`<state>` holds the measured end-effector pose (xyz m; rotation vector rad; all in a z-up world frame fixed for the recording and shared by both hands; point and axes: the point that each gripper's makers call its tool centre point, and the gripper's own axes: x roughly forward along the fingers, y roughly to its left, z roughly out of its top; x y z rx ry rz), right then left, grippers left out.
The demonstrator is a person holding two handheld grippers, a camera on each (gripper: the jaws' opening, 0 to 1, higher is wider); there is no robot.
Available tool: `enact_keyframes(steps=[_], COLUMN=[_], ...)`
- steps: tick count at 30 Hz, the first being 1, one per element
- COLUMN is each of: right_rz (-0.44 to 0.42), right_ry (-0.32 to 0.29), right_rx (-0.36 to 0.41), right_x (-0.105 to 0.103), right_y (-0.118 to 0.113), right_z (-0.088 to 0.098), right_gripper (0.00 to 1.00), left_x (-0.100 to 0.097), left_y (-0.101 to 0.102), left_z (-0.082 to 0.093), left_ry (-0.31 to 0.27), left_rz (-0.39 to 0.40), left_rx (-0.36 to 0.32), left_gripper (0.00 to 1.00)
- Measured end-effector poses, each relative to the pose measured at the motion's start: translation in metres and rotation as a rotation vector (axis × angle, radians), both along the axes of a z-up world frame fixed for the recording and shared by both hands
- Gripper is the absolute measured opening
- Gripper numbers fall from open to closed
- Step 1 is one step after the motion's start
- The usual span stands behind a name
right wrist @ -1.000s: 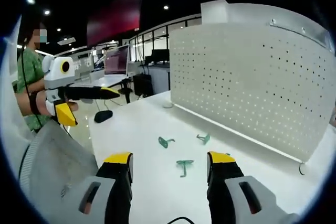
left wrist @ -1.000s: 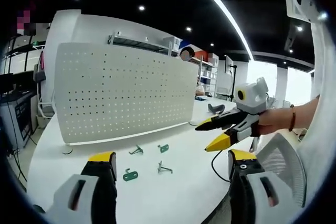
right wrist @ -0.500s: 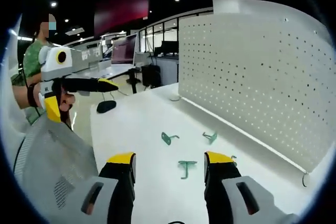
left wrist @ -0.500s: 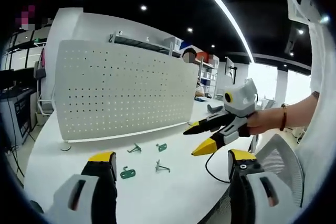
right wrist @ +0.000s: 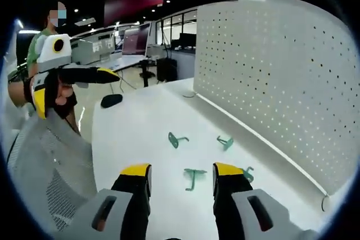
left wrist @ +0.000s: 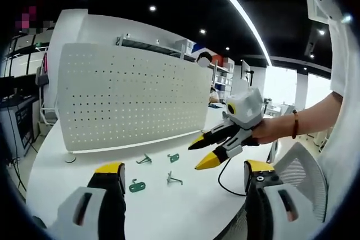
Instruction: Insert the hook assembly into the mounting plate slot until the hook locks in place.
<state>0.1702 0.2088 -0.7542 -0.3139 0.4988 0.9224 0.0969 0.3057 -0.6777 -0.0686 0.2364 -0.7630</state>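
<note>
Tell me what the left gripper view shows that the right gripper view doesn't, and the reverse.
Left gripper view: the right gripper, open, near the hooks, held by a hand with a bracelet, and a shelf behind the pegboard.
Right gripper view: the left gripper, open, off to one side, a black mouse and a monitor.
Both: the white pegboard, the white table and the hooks lying before the board.

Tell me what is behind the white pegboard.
Above the pegboard a shelf rack and a white pillar show; the board covers their lower parts and whatever stands directly behind it.
</note>
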Motion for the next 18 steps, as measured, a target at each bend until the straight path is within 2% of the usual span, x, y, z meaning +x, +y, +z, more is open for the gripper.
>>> enact_keyframes(steps=[5,13,18], right_rz=[0.006,0.053,0.076], right_ry=[0.035,0.046,0.069], right_rx=[-0.032,-0.087,-0.117], right_x=[0.003,0.011,0.014], right_y=[-0.002,0.002,0.004], right_z=[-0.014,-0.023,-0.036], right_gripper=[0.43,0.41,0.40], left_x=[-0.002,-0.004,-0.006], left_y=[0.001,0.002,-0.002], left_z=[-0.001,-0.005,-0.009], left_ry=[0.008,0.022,0.028], left_rz=[0.006,0.005,-0.016], left_rx=[0.005,0.007,0.026], left_gripper=[0.89,0.89,0.89])
